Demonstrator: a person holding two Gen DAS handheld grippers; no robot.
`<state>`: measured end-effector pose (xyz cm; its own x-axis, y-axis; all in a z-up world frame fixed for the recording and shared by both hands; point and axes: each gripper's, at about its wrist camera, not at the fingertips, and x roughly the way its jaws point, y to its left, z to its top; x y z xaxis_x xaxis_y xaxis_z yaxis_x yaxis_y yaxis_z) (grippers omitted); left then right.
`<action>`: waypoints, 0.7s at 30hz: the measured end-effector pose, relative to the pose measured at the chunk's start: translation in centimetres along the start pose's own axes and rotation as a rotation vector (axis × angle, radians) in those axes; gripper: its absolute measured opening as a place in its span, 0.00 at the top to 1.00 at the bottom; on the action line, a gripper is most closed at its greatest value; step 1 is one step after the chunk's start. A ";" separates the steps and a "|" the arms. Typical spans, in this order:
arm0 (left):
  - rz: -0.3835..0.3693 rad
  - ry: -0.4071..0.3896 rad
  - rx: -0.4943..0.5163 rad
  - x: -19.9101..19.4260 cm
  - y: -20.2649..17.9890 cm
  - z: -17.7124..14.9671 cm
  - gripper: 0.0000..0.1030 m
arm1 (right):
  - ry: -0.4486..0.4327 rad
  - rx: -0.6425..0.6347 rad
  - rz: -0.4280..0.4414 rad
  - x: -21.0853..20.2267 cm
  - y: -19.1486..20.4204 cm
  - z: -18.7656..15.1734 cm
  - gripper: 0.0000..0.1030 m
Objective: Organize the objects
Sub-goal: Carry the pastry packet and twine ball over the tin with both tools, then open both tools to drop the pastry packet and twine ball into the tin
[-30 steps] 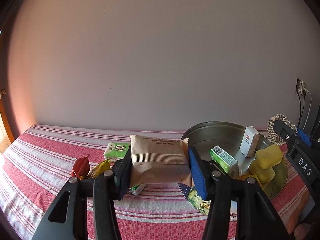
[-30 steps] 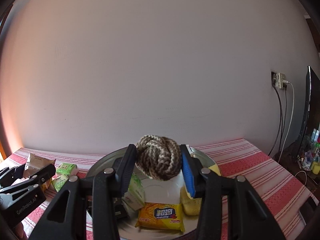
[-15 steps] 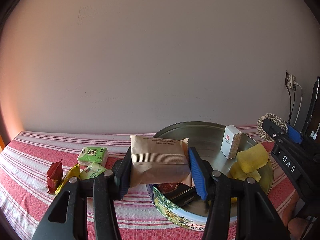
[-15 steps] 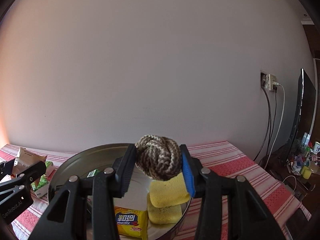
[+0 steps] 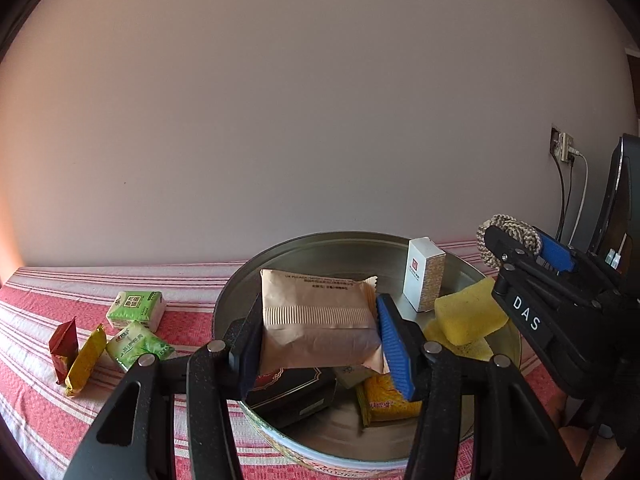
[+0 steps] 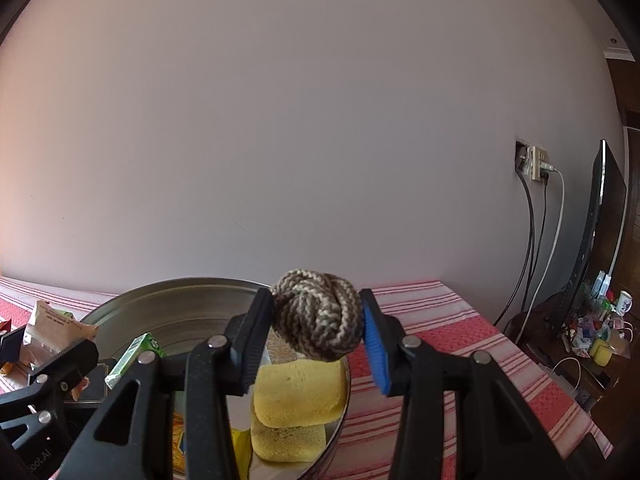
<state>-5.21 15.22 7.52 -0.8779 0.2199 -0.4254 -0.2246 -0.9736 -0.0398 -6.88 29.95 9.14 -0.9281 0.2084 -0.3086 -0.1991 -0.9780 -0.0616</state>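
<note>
The left gripper (image 5: 320, 344) is squeezing a tan paper snack packet (image 5: 318, 320) and holding it up over the round metal tin (image 5: 228, 308). The right gripper (image 6: 318, 334) is squeezing a brown and cream rope knot ball (image 6: 316, 314), holding it over the right side of the tin, above two yellow sponges (image 6: 298, 390).

Lots of things are lying in the tin already: the sponges, a white little box (image 5: 423, 274) standing up, a black box (image 5: 292, 394) and a yellow snack bag (image 5: 384, 400). So the job looks more than half done, I think.

Four things are waiting on the striped red cloth (image 5: 40, 400): two green tissue packs (image 5: 136, 310), a red candy (image 5: 64, 346) and a yellow candy (image 5: 85, 360). They are lying left of the tin, close together.

The tin is getting full, with bare floor only near the front. The tin wall is standing up all around, so each thing needs lifting over it. The two grippers are close above the tin, so they could bump. The cloth left of the candies is offering free room.
</note>
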 end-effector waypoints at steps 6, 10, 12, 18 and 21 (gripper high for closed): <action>-0.006 0.025 0.003 1.3 -0.7 -0.2 0.47 | 0.046 0.014 0.005 1.4 -0.6 -0.2 0.57; -0.007 0.039 0.002 1.9 -1.0 -0.2 0.47 | 0.075 0.015 0.013 2.8 -1.1 -0.5 0.57; -0.008 0.045 0.002 2.3 -1.1 -0.3 0.47 | 0.093 0.013 0.022 3.4 -1.2 -0.7 0.57; -0.002 0.069 0.002 3.2 -1.6 -0.7 0.47 | 0.133 0.010 0.059 4.2 -0.8 -1.2 0.57; 0.001 0.077 0.006 3.5 -1.6 -0.7 0.47 | 0.159 0.011 0.081 4.7 -0.8 -1.4 0.57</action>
<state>-7.59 17.49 5.45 -0.8428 0.2138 -0.4940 -0.2270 -0.9733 -0.0340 -10.61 31.66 6.39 -0.8798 0.1243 -0.4587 -0.1297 -0.9914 -0.0199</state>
